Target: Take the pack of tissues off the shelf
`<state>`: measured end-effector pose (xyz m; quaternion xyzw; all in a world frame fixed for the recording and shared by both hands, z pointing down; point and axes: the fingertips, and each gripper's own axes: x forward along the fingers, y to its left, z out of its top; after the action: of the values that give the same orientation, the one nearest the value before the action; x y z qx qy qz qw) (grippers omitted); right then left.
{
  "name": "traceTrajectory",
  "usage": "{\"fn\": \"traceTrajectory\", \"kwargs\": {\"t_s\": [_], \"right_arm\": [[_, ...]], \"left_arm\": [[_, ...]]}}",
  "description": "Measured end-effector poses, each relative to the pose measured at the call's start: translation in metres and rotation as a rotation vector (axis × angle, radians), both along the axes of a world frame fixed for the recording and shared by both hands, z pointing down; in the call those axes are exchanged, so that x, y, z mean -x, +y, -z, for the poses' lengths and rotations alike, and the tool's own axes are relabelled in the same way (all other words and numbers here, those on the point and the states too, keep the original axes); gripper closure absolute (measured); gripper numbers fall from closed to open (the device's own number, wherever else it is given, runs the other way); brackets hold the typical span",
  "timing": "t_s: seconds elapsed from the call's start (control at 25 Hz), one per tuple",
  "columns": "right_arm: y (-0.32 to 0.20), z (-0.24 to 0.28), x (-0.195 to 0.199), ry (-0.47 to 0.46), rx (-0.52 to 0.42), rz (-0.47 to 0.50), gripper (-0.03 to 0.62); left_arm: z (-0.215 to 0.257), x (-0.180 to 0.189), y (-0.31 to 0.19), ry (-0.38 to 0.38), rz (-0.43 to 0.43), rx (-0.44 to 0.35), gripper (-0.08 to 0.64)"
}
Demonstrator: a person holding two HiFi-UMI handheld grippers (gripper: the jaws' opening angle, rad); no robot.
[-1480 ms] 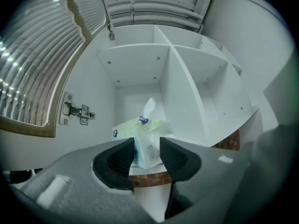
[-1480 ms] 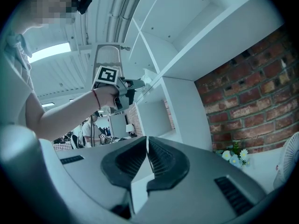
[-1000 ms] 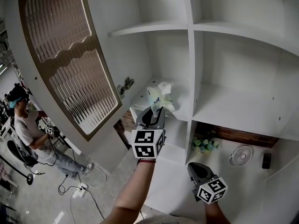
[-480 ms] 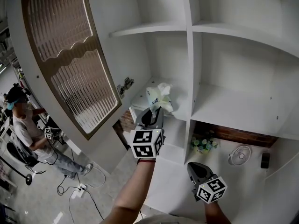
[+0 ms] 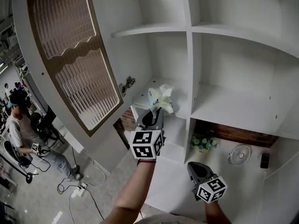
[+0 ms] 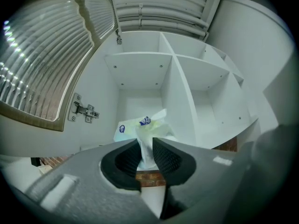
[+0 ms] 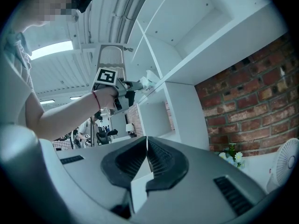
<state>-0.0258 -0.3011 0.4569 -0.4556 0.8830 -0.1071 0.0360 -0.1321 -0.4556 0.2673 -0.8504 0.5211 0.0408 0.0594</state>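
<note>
The pack of tissues (image 5: 159,98) is a pale, crinkly plastic pack with blue print, at the front of the lower left compartment of the white shelf (image 5: 181,105). My left gripper (image 5: 155,112) reaches up to it from below. In the left gripper view the pack (image 6: 145,127) runs down between the two dark pads, and my left gripper (image 6: 146,142) pinches its near end; its jaws have just been closing on it. My right gripper (image 5: 195,166) hangs lower at the right, shut with nothing in it, as the right gripper view (image 7: 146,139) also shows.
The slatted cabinet door (image 5: 74,55) stands open at the left, its hinge (image 5: 127,84) beside the pack. Below the shelf are a small pot of flowers (image 5: 202,143) and a fan (image 5: 240,155) against a brick wall. A person (image 5: 21,136) and cables are on the floor, lower left.
My left gripper has stayed at the pack, which has shifted only slightly. The right gripper has not moved. The person in the background has moved further left.
</note>
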Motion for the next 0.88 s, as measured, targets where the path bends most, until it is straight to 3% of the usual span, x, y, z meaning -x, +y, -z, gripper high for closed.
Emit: {"fn": "traceTrajectory", "kwargs": {"t_s": [0.88], "right_arm": [[0.037,0.005,-0.011,-0.013,-0.007,0.063,0.574]], "left_arm": [[0.006,-0.007,0.057,0.034,0.028,-0.014,0.491]]}}
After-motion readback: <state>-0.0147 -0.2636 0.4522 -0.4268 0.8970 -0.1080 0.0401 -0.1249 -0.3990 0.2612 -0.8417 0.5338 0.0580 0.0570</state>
